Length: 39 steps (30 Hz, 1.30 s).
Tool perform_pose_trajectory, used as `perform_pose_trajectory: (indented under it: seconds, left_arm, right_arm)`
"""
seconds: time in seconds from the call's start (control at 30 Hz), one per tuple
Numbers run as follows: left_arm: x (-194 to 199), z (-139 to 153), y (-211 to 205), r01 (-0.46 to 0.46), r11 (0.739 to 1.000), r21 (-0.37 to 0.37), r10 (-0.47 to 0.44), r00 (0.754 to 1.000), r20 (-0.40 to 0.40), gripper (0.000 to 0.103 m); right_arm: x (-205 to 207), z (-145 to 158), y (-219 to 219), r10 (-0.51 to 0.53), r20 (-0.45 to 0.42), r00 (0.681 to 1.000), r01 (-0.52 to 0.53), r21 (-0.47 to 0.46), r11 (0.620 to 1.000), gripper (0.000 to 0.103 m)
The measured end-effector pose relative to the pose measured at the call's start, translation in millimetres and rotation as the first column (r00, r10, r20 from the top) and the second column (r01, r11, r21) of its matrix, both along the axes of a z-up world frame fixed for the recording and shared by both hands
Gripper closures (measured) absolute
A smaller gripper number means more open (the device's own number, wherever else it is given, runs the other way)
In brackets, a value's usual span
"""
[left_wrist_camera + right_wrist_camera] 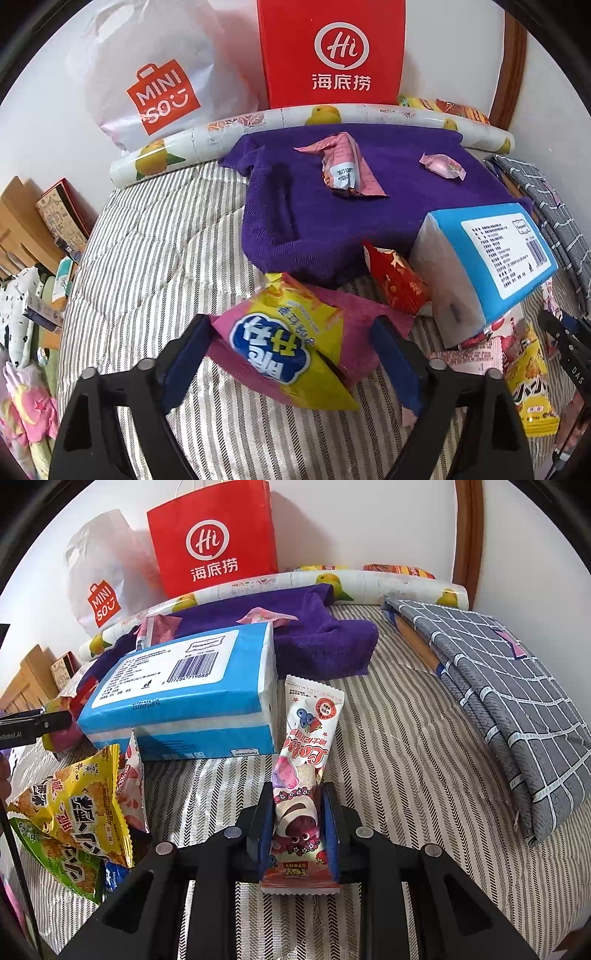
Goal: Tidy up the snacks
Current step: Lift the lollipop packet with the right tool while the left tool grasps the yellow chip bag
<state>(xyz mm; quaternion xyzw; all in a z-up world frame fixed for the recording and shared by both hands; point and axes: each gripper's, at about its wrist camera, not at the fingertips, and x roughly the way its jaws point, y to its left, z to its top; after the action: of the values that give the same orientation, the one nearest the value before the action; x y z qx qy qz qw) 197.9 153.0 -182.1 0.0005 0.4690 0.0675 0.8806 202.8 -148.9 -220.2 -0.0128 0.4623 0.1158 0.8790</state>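
"MINISO" — white bag; "Hi" — red bag.

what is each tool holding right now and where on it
The right tool is shut on the Lotso snack bar, pads on the wrapper's sides near its lower end. The left tool stands open around the pink-and-yellow snack bag, gripping nothing.

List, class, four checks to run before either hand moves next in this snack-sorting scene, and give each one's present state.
1. Right gripper firmly shut on the pink Lotso snack bar: ok.
2. Left gripper open, fingers apart from the pink-and-yellow snack bag lying between them: ok.
3. Purple towel has bare room for more snacks: ok.
4. Blue tissue pack sitting level: not ok, it leans on other packets.
5. Where the snacks should end up: cannot tell.
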Motion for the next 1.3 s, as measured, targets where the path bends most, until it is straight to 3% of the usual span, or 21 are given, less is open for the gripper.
perform_pose_trajectory:
  seconds: [0.17, 0.43, 0.93, 1.3]
  left_arm:
    - [-14, 7, 3, -0.008, 1.0, -0.012, 0.008, 0.999, 0.032, 0.044]
    - [-37, 23, 13, -0.019, 0.994, -0.108, 0.026, 0.998, 0.063, 0.061]
    - [-69, 43, 12, 0.006, 0.988, -0.155, 0.01, 0.994, 0.105, 0.065]
    - [-76, 67, 4, 0.038, 0.976, -0.216, -0.004, 0.988, 0.154, 0.065]
  right_arm:
    - [-1, 0, 2, 0.001, 0.002, 1.0, 0.0, -0.011, 1.0, 0.079]
    - [-1, 1, 1, -0.001, 0.003, 1.0, 0.001, -0.002, 1.0, 0.079]
    - [-20, 11, -15, -0.016, -0.02, 1.0, 0.018, 0.068, 0.998, 0.08]
    - [-32, 61, -16, -0.017, 0.065, 0.998, 0.012, 0.074, 0.997, 0.08]
